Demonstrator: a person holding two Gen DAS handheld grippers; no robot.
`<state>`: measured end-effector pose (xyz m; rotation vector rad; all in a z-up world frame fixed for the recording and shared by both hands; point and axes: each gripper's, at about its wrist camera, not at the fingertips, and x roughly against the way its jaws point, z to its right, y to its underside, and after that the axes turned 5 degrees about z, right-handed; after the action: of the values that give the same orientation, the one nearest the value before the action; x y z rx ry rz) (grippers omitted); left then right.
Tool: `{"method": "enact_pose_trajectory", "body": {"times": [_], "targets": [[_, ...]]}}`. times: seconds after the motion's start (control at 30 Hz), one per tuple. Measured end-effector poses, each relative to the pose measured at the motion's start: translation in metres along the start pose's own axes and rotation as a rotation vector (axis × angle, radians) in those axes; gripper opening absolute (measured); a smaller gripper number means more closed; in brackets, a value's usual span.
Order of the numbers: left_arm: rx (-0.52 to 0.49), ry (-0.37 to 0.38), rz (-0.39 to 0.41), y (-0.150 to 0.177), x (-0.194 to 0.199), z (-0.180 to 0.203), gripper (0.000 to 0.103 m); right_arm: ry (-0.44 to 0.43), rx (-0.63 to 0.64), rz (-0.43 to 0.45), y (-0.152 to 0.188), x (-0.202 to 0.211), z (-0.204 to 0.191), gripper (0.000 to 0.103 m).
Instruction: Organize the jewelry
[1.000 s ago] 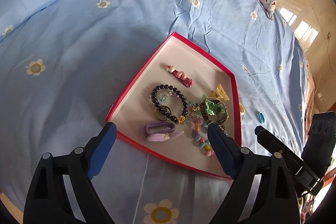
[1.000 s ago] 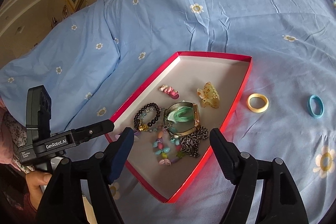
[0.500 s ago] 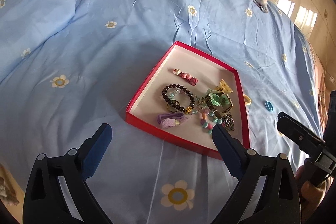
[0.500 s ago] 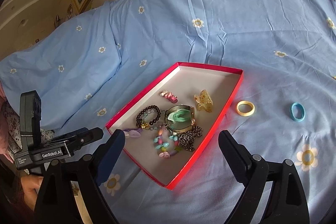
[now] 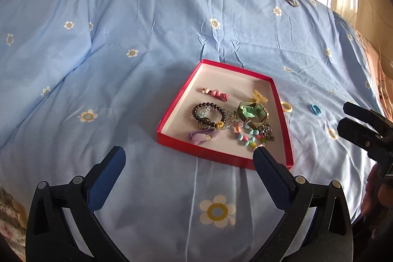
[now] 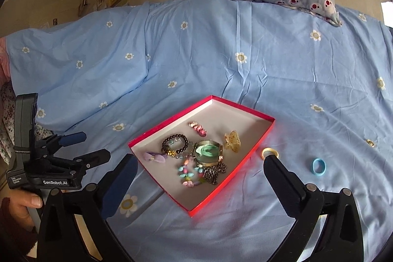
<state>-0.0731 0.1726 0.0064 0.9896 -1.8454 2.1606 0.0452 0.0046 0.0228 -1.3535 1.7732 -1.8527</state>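
In the left wrist view, the left gripper (image 5: 189, 151) is hanging over the blue flowered bedspread (image 5: 122, 46) with its jaws spread wide; they have just been opening, and nothing is sitting between them. Just beyond its fingertips the red tray (image 5: 221, 155) is lying flat, carrying a dark bead bracelet (image 5: 208, 114), a pink hair clip (image 5: 215, 93), a purple hair tie (image 5: 202, 135) and a tangle of beads and chain. A yellow ring (image 5: 287, 106) and a blue ring (image 5: 315, 109) are resting on the cover to the tray's right. In the right wrist view, the right gripper (image 6: 200, 160) is likewise standing wide apart and empty, its jaws having just been opening, with the tray (image 6: 243, 166) lying between its fingers and farther off. The yellow ring (image 6: 269, 153) is showing just behind the right fingertip, the blue ring (image 6: 318, 166) beyond it. A hand (image 6: 22, 206) is gripping the left gripper's handle at the left edge.
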Motion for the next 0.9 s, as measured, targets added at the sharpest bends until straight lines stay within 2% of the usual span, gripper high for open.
{"method": "enact_pose_trajectory", "body": {"times": [0.2,0.37,0.9], "targets": [[-0.023,-0.058,0.002,0.019,-0.005,0.006,0.103,0.017,-0.024,-0.04,0.033,-0.012,0.001,0.103],[-0.03,-0.062,0.002,0.024,-0.004,0.01,0.103,0.021,-0.043,-0.053,0.045,-0.017,0.002,0.103],[-0.067,-0.104,0.075,0.016,0.019,0.021,0.103,0.038,-0.077,0.031,0.041,0.001,0.008,0.103]]}}
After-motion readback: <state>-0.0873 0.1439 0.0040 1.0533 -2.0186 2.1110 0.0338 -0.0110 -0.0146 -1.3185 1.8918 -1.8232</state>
